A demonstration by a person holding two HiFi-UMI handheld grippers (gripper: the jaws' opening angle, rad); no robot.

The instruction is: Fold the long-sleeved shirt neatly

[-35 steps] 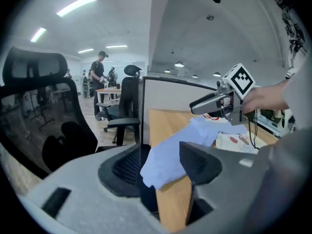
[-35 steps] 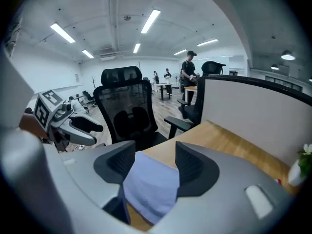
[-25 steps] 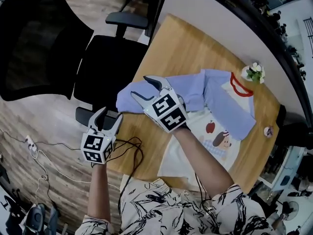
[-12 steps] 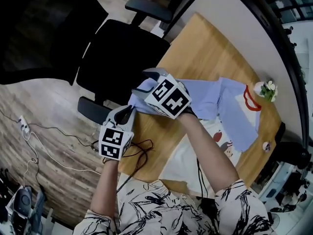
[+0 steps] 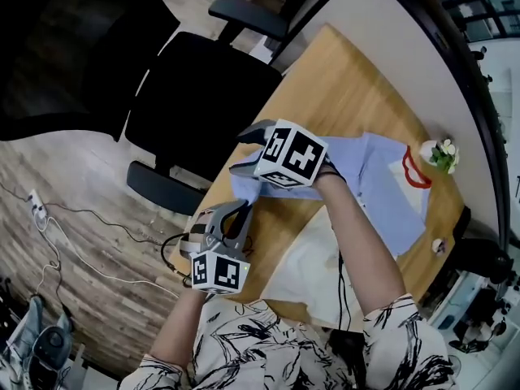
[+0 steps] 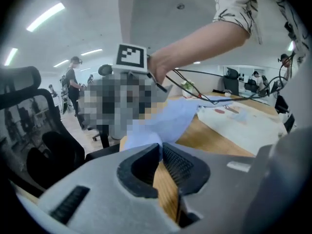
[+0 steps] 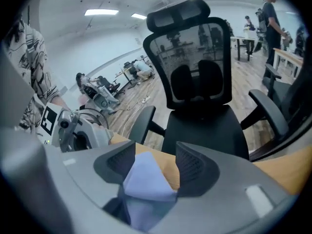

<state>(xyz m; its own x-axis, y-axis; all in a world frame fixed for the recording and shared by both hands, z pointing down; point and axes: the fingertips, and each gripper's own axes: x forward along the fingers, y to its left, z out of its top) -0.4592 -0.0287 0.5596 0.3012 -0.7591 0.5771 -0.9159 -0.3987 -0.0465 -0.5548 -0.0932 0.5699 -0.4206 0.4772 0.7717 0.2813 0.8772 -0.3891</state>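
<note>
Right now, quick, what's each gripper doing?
Left gripper: has just been closing, now shut, nothing between its jaws.
Right gripper: open, with the blue sleeve between its jaws, not pinched.

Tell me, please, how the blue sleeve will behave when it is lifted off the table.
The sleeve is probably floppy: it lies in soft folds on the table, so it should droop from the right gripper, whose open jaws stand around its end. It looks thin, so likely light. Being folded over there, a layer may slip free.
</note>
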